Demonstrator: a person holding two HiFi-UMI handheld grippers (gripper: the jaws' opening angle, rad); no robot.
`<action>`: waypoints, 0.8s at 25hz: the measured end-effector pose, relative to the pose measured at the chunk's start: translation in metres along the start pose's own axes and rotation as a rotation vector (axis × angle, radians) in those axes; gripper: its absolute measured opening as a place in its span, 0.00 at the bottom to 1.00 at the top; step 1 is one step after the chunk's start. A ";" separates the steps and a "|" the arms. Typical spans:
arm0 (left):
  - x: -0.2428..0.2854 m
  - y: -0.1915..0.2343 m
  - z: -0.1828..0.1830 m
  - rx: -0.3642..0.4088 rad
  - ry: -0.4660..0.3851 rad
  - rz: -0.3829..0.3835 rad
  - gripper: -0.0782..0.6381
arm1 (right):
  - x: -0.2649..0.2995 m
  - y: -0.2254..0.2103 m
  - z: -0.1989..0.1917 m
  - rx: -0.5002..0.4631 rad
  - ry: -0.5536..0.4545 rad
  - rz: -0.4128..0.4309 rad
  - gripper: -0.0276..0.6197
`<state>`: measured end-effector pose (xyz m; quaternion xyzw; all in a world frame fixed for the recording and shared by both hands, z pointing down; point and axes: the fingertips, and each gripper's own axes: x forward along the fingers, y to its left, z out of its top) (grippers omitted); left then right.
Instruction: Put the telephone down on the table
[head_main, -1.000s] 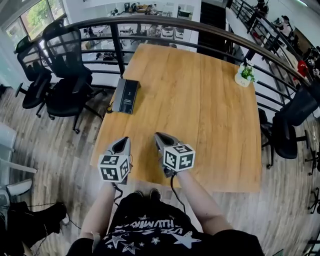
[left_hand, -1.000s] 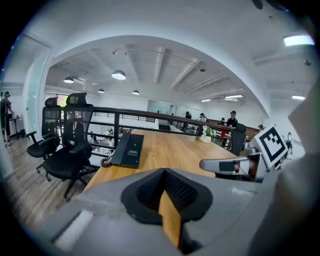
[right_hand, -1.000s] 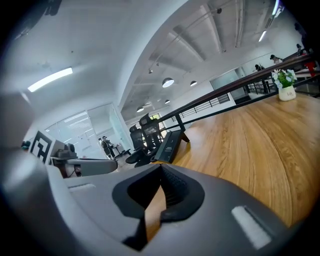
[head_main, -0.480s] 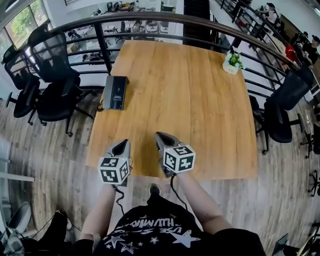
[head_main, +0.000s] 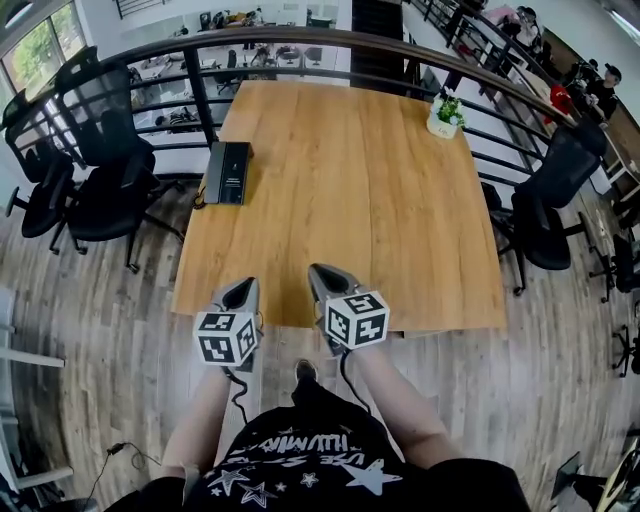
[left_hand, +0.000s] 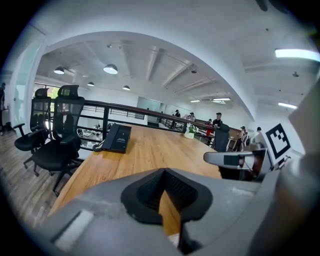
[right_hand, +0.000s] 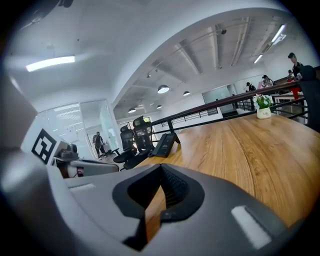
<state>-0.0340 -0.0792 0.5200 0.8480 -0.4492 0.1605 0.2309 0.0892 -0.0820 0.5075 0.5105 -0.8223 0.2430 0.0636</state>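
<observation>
The black telephone (head_main: 228, 172) lies flat at the far left edge of the wooden table (head_main: 350, 200), its cord hanging off the side. It also shows in the left gripper view, telephone (left_hand: 117, 138), and the right gripper view, telephone (right_hand: 164, 145). My left gripper (head_main: 245, 286) and right gripper (head_main: 319, 271) hover side by side over the table's near edge, far from the phone. Both are shut with nothing between the jaws: left gripper (left_hand: 163, 171), right gripper (right_hand: 160, 168).
A small potted plant (head_main: 443, 113) stands at the far right corner. A dark railing (head_main: 300, 38) curves round the table's far side. Black office chairs (head_main: 95, 180) stand left, another chair (head_main: 545, 205) right. Wooden floor lies below my feet.
Both grippers have drawn back toward the table's near edge, so the table and telephone sit farther up the head view. The jaws stay shut.
</observation>
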 end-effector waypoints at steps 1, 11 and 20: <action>-0.006 -0.002 -0.001 0.002 -0.002 -0.003 0.11 | -0.006 0.004 -0.001 0.001 -0.004 -0.004 0.04; -0.061 -0.019 -0.025 0.000 -0.007 -0.032 0.11 | -0.057 0.041 -0.023 0.009 -0.026 -0.045 0.04; -0.103 -0.040 -0.043 0.006 -0.009 -0.042 0.11 | -0.096 0.067 -0.040 0.009 -0.037 -0.054 0.04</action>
